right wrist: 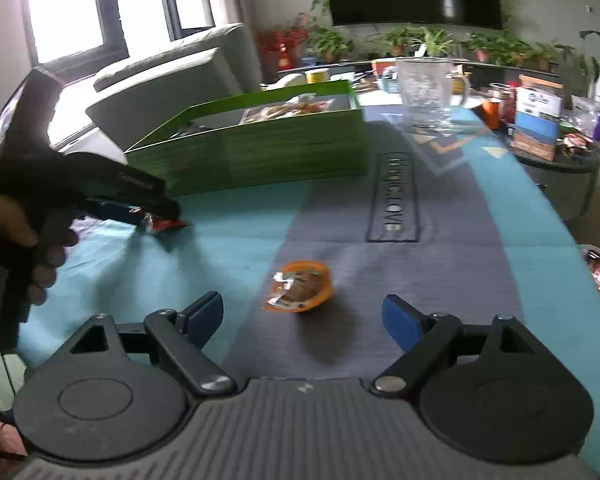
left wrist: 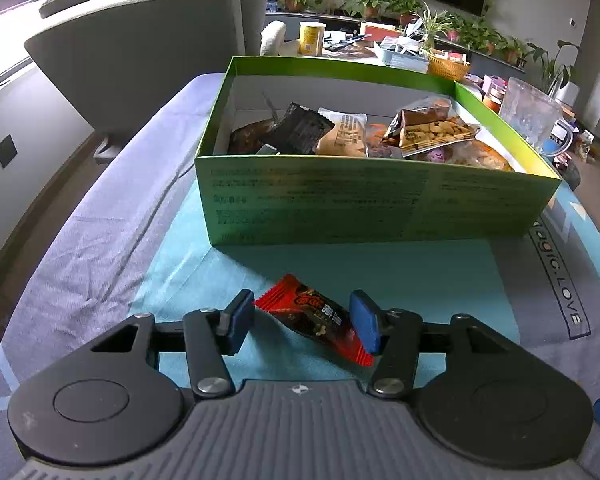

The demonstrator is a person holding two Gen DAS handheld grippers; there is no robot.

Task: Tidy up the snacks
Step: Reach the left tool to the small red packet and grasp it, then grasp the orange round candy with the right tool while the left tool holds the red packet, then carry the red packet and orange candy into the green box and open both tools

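My left tongs [left wrist: 302, 322] straddle the red snack bar [left wrist: 314, 318] on the table [left wrist: 420, 276], pads spread, right one touching; green box [left wrist: 372, 204] behind, heaped with packets [left wrist: 342, 136]. Only my right tongs [right wrist: 302, 318], wide open, see the orange snack cup [right wrist: 300, 286] between them.

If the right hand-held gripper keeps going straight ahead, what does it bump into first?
Probably the orange snack packet, lying on the tablecloth just ahead of the open right hand-held gripper. Depth is unclear.
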